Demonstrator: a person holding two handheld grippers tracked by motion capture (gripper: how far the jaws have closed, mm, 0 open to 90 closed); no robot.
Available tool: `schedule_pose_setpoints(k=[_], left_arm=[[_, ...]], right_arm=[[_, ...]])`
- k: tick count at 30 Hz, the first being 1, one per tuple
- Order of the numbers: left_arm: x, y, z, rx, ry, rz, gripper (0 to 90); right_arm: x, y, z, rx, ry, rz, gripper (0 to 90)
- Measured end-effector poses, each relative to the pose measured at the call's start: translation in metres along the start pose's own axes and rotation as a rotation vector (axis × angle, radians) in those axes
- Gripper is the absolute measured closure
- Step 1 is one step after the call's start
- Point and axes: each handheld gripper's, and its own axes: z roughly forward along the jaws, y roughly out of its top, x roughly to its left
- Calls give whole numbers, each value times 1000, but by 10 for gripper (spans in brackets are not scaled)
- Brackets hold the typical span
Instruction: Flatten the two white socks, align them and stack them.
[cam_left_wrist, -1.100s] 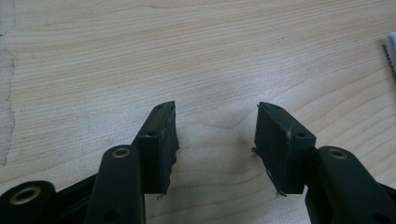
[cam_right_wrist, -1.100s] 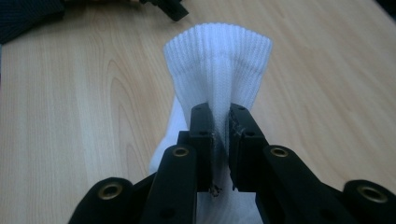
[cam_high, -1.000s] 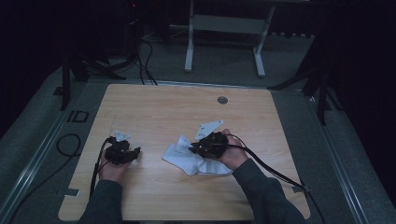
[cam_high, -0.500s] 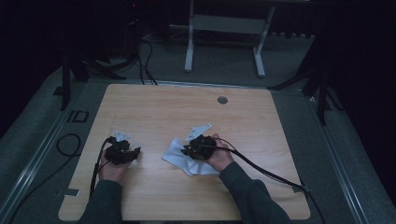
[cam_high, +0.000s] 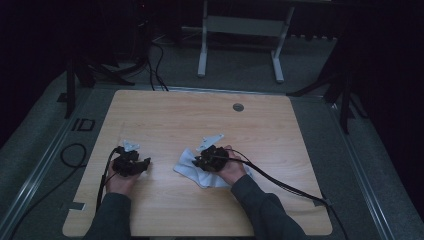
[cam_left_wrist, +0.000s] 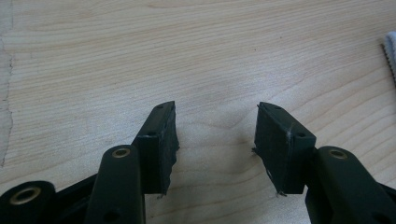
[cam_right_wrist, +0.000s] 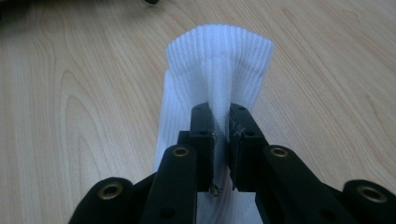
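White ribbed cloth (cam_right_wrist: 219, 60) near the table's (cam_high: 165, 115) front edge, right of centre, a fold pinched in the right gripper (cam_right_wrist: 220, 135); left gripper (cam_left_wrist: 215, 135) gaping over bare wood, cloth hem well aside, far half free.

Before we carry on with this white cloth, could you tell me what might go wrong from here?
1. The right gripper pinches only a thin ridge of the white cloth between its fingers; a pull could slip it free.
2. The left gripper stands open over the bare table, apart from the cloth, so nothing anchors the rest and the whole piece may drag instead of folding.
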Motion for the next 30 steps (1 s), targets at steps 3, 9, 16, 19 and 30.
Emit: schedule_pose_setpoints(k=[3, 9, 16, 19, 30], left_arm=[[0, 0, 0, 0, 1, 1, 488], [0, 0, 0, -1, 1, 1, 489], [-1, 0, 1, 0, 0, 3, 488], [-1, 0, 0, 0, 0, 4, 488], [-1, 0, 0, 0, -1, 5, 489]], right_arm=[[-1, -1, 3, 2, 1, 9, 812], [-1, -3, 11, 12, 6, 20, 811], [-4, -4, 17, 14, 5, 35, 810], [-5, -4, 18, 13, 7, 43, 811], [-2, -7, 26, 47, 71, 19, 612]])
